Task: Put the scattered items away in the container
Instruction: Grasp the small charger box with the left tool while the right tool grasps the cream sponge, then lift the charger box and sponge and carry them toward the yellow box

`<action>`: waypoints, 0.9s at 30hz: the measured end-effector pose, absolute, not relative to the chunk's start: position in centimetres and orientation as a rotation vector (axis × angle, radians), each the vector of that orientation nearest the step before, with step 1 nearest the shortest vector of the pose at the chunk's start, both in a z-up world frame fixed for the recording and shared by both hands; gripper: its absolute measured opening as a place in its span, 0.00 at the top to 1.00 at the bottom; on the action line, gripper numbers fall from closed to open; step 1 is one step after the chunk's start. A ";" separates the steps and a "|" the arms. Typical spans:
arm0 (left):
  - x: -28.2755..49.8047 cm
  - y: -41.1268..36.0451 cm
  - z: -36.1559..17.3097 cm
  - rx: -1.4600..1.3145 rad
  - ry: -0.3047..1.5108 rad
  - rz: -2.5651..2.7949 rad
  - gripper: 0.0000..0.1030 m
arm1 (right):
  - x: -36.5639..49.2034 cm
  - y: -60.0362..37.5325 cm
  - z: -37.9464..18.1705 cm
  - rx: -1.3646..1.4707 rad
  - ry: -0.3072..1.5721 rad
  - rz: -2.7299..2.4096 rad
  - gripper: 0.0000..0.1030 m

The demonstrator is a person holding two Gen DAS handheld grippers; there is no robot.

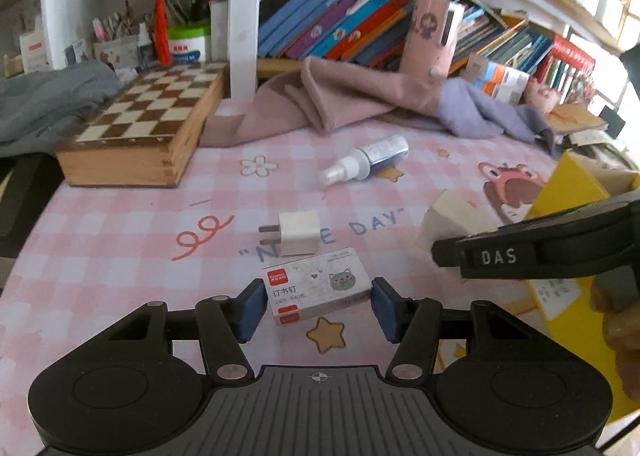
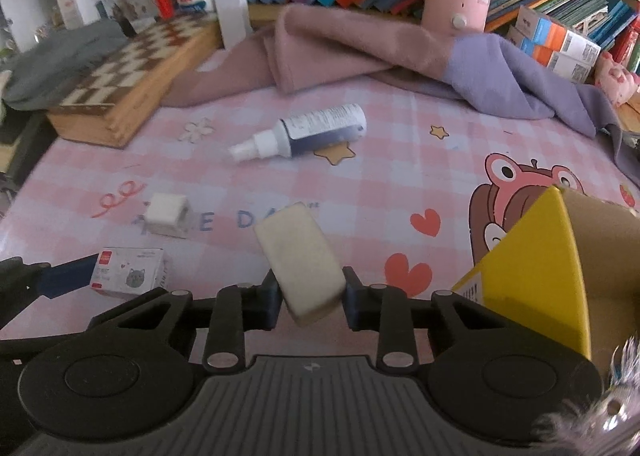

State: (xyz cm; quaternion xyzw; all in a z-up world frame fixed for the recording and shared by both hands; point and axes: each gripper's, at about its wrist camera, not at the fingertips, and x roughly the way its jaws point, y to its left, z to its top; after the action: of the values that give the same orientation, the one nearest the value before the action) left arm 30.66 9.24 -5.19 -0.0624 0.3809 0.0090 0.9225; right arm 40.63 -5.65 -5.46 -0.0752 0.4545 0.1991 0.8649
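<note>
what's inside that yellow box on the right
The yellow box is open and shows only a bare brown cardboard inner wall. Its bottom is cut off by the frame edge, so any contents cannot be seen.

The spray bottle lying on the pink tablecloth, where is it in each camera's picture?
Left wrist view: the spray bottle lies just above the middle, nozzle pointing lower left.
Right wrist view: the spray bottle lies upper middle, nozzle pointing left.
Shared landmark: the wooden chessboard box, left of the bottle in both views.
</note>
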 end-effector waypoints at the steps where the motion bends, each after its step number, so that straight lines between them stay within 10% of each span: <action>1: 30.0 9.3 -4.7 -0.136 0.775 0.016 0.46 | 40.2 -5.7 -5.2 -0.149 0.951 0.423 0.73; 27: 17.3 9.1 3.0 -0.230 0.608 0.042 0.46 | 28.7 -10.1 -0.9 -0.084 0.855 0.545 0.73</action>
State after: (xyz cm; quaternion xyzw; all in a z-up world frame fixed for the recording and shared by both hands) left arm 17.34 9.08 3.01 -0.1132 0.2988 0.0206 0.9474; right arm 28.74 -10.06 -0.85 -0.0404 0.4092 0.2608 0.8735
